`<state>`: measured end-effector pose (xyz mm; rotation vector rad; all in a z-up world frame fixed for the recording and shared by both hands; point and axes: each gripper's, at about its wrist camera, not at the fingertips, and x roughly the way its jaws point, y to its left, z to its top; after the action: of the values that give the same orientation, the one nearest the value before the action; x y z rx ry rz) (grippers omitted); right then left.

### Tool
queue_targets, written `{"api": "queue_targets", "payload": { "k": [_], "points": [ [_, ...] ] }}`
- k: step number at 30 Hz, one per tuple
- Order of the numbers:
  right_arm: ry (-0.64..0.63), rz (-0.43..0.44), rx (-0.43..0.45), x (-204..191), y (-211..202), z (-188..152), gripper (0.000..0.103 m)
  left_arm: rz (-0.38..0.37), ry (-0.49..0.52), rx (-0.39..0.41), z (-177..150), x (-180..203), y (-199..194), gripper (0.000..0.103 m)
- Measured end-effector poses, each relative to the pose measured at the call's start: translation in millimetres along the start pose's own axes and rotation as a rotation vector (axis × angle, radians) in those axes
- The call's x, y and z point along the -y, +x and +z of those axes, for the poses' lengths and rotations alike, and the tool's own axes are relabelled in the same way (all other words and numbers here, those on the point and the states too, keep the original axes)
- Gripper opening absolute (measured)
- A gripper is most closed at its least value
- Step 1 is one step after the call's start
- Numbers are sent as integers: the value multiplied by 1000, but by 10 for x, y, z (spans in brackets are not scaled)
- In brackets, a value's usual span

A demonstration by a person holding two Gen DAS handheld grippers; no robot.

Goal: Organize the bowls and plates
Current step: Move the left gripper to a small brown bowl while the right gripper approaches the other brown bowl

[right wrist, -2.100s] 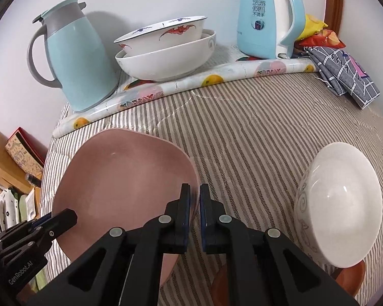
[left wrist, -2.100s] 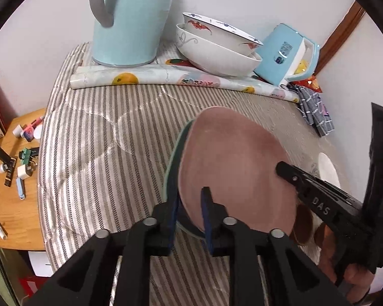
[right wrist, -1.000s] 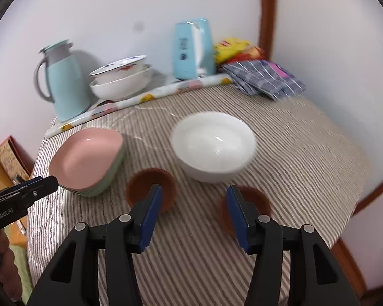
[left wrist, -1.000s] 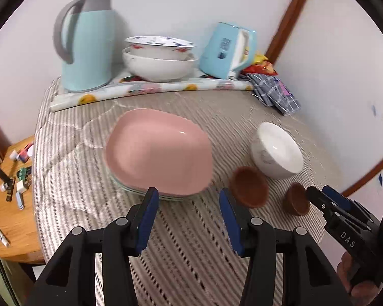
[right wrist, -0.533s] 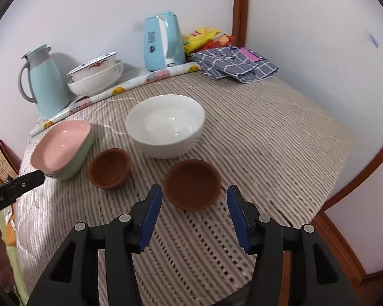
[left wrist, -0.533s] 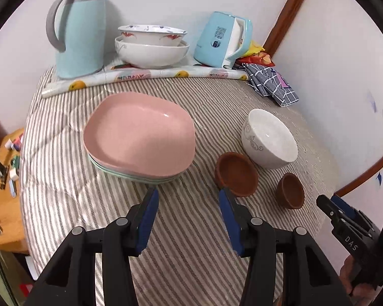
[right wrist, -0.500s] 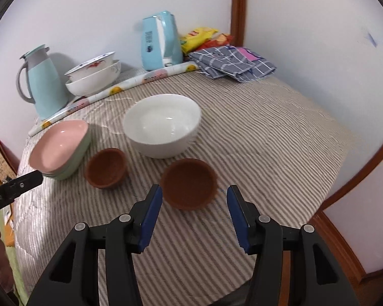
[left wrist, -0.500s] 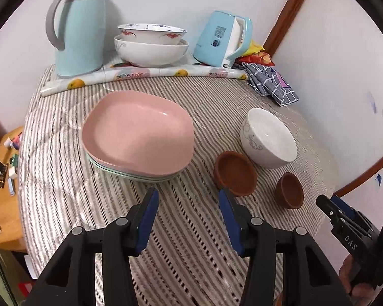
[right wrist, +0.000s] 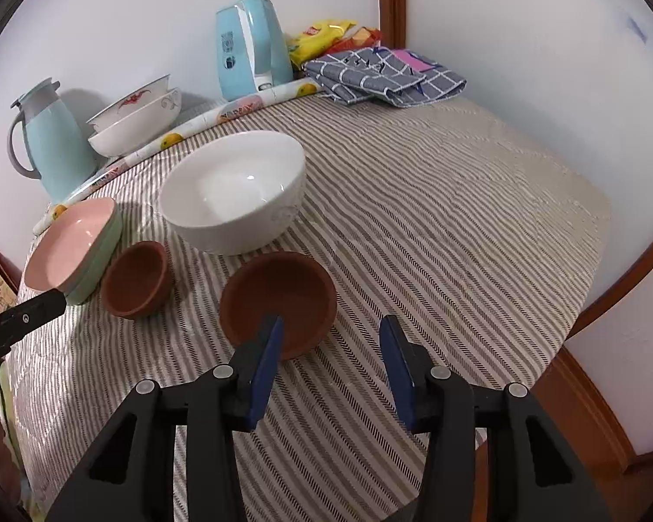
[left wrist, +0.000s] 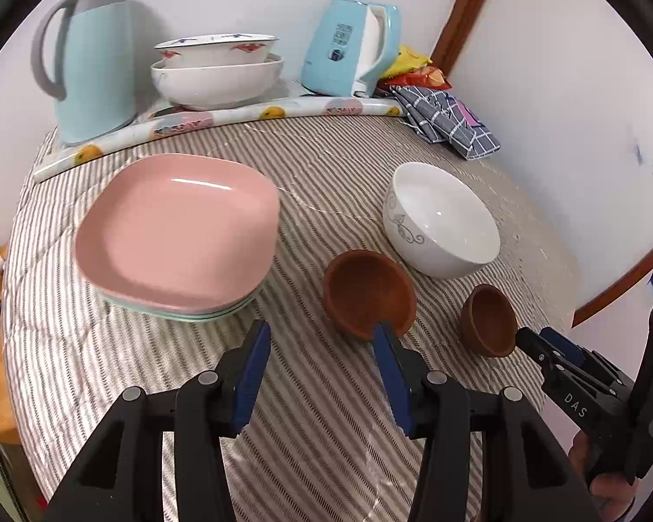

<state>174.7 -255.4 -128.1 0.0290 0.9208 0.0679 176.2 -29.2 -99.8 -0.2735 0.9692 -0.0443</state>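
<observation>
The two brown bowls sit on the striped cloth near the front edge of the bench. The one closer to the right tool (right wrist: pixel 331 332) is the brown bowl (right wrist: pixel 278 300) just ahead of its left finger; the second brown bowl (right wrist: pixel 136 277) stands apart to its left, just beside the stack of plates. They look like unglazed clay: stiff, fairly light, rough enough not to slip, but likely to chip if knocked together. I would take one by the rim, one finger inside and one outside, and lower it gently into its twin.

Behind them stands the white bowl (right wrist: pixel 235 191), glossy and thicker, probably heavier and slicker, so a rim pinch there wants a firmer, deeper bite. It is upright and touches neither brown bowl, as far as I can tell.

The pink plate (left wrist: pixel 178 230) lies on top of pale green plates (left wrist: pixel 213 313), the pile resting flat on the cloth to the left.

Both tools are spread wide and hold nothing. The left tool (left wrist: pixel 320 350) hovers low over the cloth between the plate stack and the nearer brown bowl.

At the back wall are two nested white bowls (left wrist: pixel 217 74), a blue jug (left wrist: pixel 92 56), a blue kettle (left wrist: pixel 350 48) and a folded checked cloth (right wrist: pixel 383 76).
</observation>
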Motion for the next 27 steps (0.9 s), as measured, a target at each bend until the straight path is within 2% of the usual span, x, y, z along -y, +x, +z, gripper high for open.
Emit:
{"api": "queue_targets", "payload": {
  "k": [7, 9, 13, 18, 21, 27],
  "points": [
    [17, 33, -17, 83, 160, 65, 41, 35, 14, -8, 56, 137, 202, 46],
    [18, 42, -23, 94, 195, 79, 41, 52, 19, -21, 74, 166, 271, 38],
    [10, 51, -36, 97, 273, 116, 40, 64, 13, -31, 104, 198, 378, 38],
    [4, 67, -62, 87, 378, 145, 35, 78, -4, -59, 119, 195, 544, 38],
    [-2, 76, -70, 68, 430, 145, 31, 76, 6, -84, 118, 211, 631, 31],
    [11, 100, -71, 59, 479, 151, 27, 69, -3, -90, 139, 217, 716, 28]
  ]
}}
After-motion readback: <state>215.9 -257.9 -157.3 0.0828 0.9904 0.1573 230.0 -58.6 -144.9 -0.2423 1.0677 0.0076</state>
